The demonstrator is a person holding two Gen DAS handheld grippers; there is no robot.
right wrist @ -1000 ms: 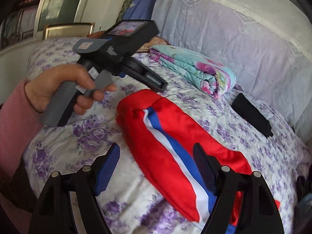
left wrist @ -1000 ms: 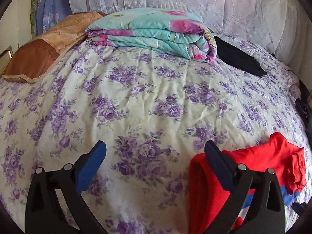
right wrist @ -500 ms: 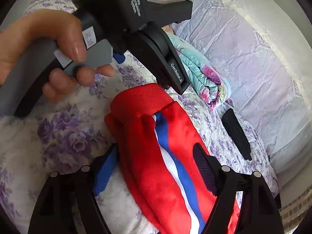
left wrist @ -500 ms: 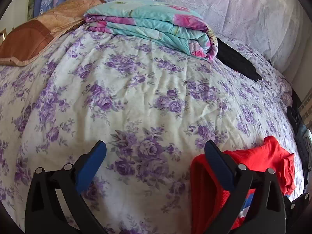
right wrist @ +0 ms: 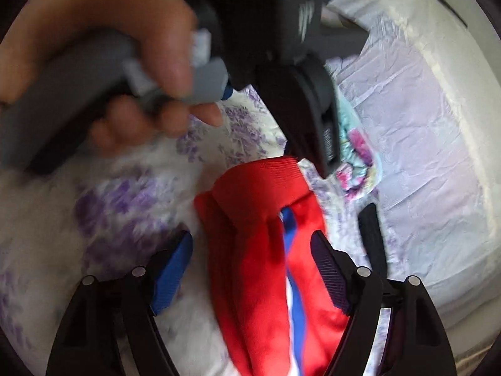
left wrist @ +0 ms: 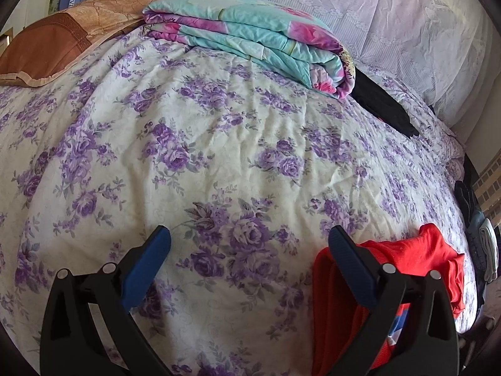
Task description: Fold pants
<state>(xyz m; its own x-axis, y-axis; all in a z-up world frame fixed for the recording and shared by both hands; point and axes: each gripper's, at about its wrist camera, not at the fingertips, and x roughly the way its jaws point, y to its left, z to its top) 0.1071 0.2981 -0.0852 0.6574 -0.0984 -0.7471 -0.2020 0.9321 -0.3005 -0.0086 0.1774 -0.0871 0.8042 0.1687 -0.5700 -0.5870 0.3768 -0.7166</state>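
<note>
Bed (left wrist: pixel 219 144) with purple-flower sheet carries the red pants (right wrist: pixel 266 250), folded quilt (left wrist: pixel 266 37) behind. Right gripper (right wrist: pixel 252 249) jaws have just been closing, still wide, pants between them, not pinched. Left gripper (left wrist: pixel 249 241) jaws wide open, empty, pants just beside.

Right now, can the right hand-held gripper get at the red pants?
Probably yes. The right hand-held gripper is open with the red pants lying between its fingers, nothing over them; the left hand sits further off, above the bedspread.
</note>
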